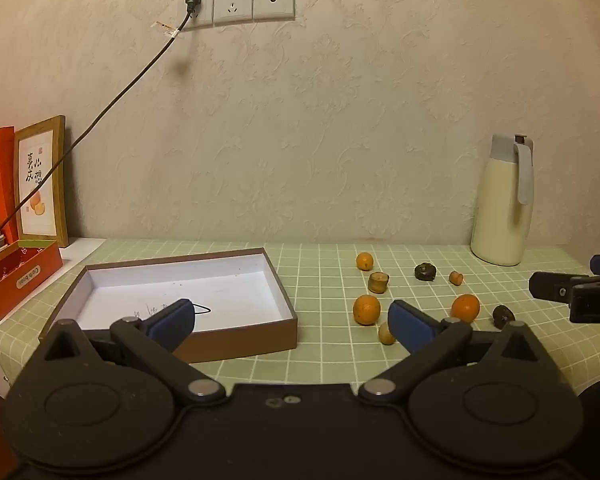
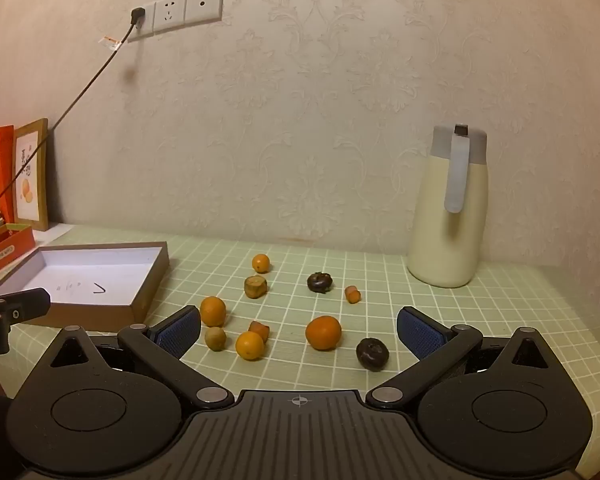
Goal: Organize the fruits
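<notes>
Checked green tablecloth (image 2: 380, 360): brown box (image 2: 148, 280) at left, white floor bare, nothing sorted yet. All fruits (image 2: 323, 333) lie loose on the cloth beside it. Left gripper (image 1: 292, 320) and right gripper (image 2: 299, 330) spread wide, both empty.

Left gripper (image 1: 292, 322) low centre of its frame, jaws spread wide, nothing between the blue pads (image 1: 172, 322), tilted slightly down. Right gripper (image 2: 298, 332) low centre of its own frame, likewise wide apart, empty, same slight downward tilt. Each also seen at the edge of the other's frame, side by side, apart.
</notes>
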`<state>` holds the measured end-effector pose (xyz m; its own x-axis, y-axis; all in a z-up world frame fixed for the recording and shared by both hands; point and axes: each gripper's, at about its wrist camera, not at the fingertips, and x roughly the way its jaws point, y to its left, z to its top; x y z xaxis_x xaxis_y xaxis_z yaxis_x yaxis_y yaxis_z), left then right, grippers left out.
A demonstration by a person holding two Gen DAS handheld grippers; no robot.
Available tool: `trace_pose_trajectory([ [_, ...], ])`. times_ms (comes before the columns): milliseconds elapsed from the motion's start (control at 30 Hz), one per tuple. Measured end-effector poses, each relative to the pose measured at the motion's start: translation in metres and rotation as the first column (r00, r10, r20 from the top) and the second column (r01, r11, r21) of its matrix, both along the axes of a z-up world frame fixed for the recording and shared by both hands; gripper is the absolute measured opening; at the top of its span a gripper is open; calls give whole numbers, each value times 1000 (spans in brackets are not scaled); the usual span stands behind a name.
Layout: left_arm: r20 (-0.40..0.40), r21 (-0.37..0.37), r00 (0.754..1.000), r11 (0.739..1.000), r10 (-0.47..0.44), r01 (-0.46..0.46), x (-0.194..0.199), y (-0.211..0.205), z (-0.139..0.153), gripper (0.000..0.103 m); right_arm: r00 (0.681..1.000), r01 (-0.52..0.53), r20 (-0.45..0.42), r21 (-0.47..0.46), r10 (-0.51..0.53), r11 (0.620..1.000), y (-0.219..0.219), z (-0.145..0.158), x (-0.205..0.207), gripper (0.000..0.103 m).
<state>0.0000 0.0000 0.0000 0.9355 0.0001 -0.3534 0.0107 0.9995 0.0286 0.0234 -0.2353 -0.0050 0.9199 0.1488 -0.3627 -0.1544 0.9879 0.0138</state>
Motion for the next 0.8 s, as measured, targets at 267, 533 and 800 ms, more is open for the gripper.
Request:
trace_pose_trajectory([
  [267, 0, 3, 1000, 1000, 1, -1, 0, 0, 0, 97, 1000, 2, -4, -1, -2, 1000, 0, 0, 0, 103],
  [533, 0, 4, 1000, 1000, 2, -2, 0, 0, 0, 97, 1000, 2, -2, -1, -2, 1000, 1, 0, -1, 103],
  [800, 1, 4, 1000, 1000, 2, -2, -1, 0, 0, 97, 1000, 1, 0, -4, -1, 1000, 0, 0, -1, 103],
])
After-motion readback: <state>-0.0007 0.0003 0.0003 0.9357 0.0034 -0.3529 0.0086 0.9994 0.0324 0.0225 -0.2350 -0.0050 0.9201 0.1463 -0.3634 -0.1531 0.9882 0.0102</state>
